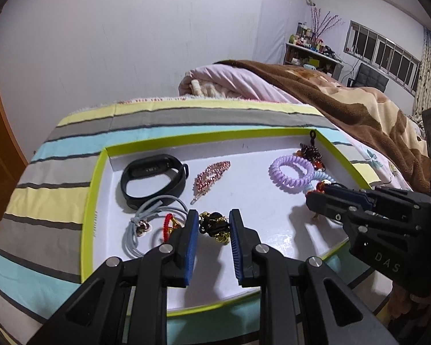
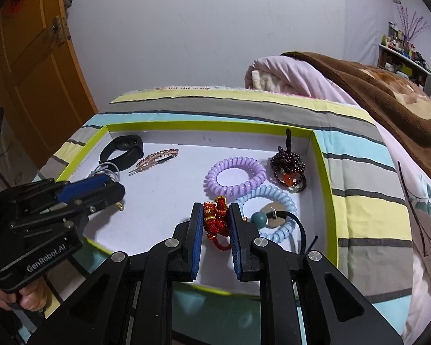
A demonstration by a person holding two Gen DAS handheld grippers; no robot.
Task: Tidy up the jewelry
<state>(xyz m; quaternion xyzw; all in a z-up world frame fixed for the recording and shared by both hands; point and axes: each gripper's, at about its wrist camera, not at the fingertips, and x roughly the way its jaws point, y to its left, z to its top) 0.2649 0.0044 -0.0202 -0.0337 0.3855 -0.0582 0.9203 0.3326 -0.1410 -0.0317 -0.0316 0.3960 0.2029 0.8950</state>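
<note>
A white tray with a lime-green rim (image 1: 86,201) (image 2: 327,172) lies on a striped cloth and holds the jewelry. My left gripper (image 1: 214,224) is closed around a black and gold bracelet (image 1: 214,225) at the tray's near left. My right gripper (image 2: 215,215) (image 1: 316,198) is closed around a red knotted cord bracelet (image 2: 215,215) at the near right. A black fitness band (image 1: 153,179), a pink beaded hair clip (image 1: 211,176), a grey hair tie (image 1: 146,224), a purple coil tie (image 2: 235,176), a blue coil tie (image 2: 273,210) and a dark bead bracelet (image 2: 288,169) lie around.
A teal bead and metal disc on a black cord (image 2: 268,217) lie inside the blue coil. A small red cord ring (image 1: 169,225) lies left of my left gripper. Bedding (image 1: 316,92) is behind right, and an orange door (image 2: 28,66) stands at left.
</note>
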